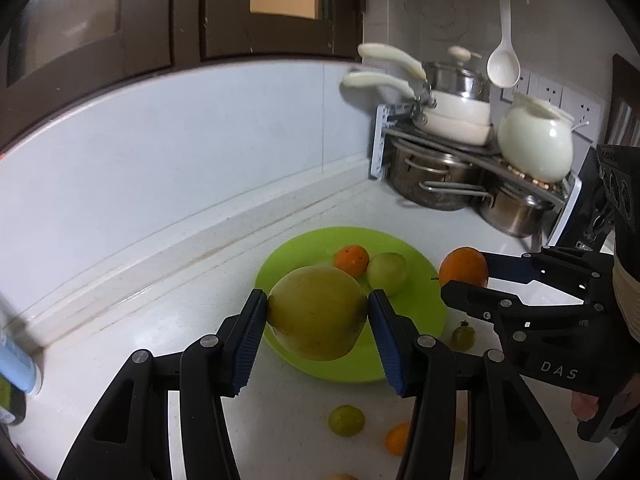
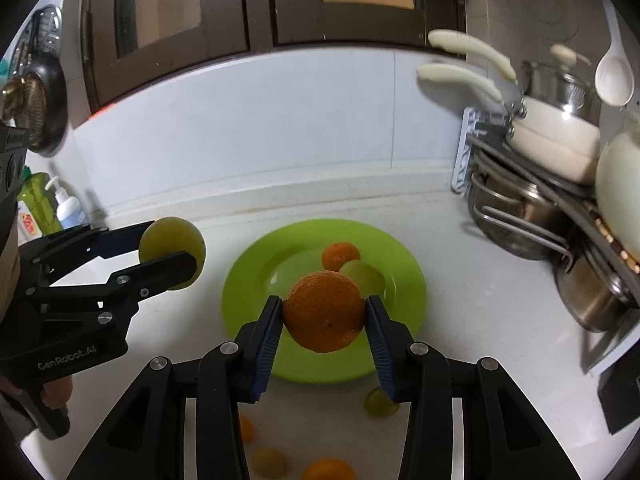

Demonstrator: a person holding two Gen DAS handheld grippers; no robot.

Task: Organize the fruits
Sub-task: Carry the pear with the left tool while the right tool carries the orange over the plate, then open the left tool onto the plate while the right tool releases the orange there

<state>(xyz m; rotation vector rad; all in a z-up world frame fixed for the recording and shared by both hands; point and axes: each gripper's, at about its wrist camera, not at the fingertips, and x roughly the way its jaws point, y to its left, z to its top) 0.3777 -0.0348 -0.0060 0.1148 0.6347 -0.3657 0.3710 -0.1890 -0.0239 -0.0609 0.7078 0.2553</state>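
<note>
My left gripper (image 1: 318, 314) is shut on a large yellow-green fruit (image 1: 316, 312) and holds it above the near left part of the green plate (image 1: 304, 244). It also shows in the right wrist view (image 2: 172, 254). My right gripper (image 2: 324, 312) is shut on a big orange (image 2: 324, 312) above the plate (image 2: 248, 280); it also shows in the left wrist view (image 1: 464, 268). On the plate lie a small orange (image 1: 352, 260) and a green fruit (image 1: 387, 272).
Loose small fruits lie on the white counter in front of the plate: a green one (image 1: 346, 420), an orange one (image 1: 397, 438), a small green one (image 1: 463, 337). A rack of pots and pans (image 1: 448, 160) with a white jug (image 1: 536, 144) stands at the back right. Bottles (image 2: 60, 204) stand at the left.
</note>
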